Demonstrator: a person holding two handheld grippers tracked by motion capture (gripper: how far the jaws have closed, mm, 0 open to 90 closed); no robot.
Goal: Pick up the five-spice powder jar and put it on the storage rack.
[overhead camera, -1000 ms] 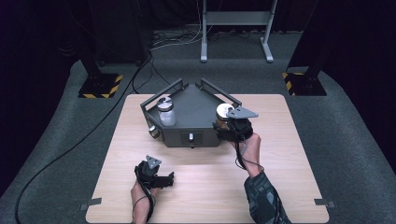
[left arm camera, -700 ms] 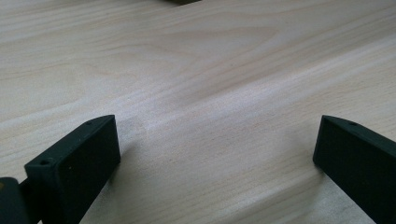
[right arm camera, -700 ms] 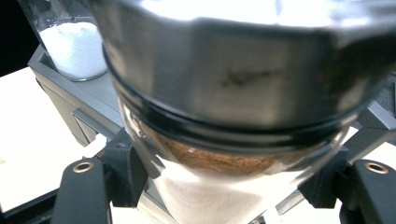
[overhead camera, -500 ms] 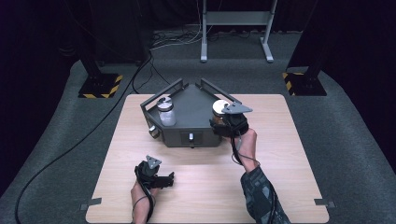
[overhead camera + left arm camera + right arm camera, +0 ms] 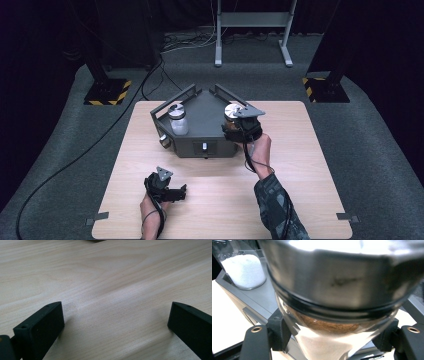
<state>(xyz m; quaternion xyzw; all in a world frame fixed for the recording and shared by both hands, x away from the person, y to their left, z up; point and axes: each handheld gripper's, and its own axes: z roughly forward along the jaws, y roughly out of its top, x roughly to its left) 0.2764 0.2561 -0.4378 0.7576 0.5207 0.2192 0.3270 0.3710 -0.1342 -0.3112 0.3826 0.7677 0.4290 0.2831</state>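
Note:
A dark grey tray (image 5: 200, 137) stands at the back middle of the wooden table (image 5: 305, 175). A glass jar of white grains (image 5: 178, 121) (image 5: 243, 270) stands upright at the tray's left side. My right gripper (image 5: 234, 127) (image 5: 334, 338) is at the tray's right side, shut on a metal-lidded jar (image 5: 232, 110) (image 5: 332, 290) with brown powder inside, one jaw on each side of the glass. I cannot tell whether this jar touches the tray. My left gripper (image 5: 166, 189) (image 5: 116, 322) lies low over bare wood near the front, open, with nothing between its jaws.
Raised rails (image 5: 172, 100) line the tray's back edges. A small knob (image 5: 204, 146) sits on the tray's front face. On the floor behind are two black posts with striped bases (image 5: 106, 92), a cable (image 5: 75, 160) and a metal stand (image 5: 250, 30).
My right gripper has carried the metal-lidded jar a little farther away and leftward over the tray's right side. The left gripper has stayed where it was.

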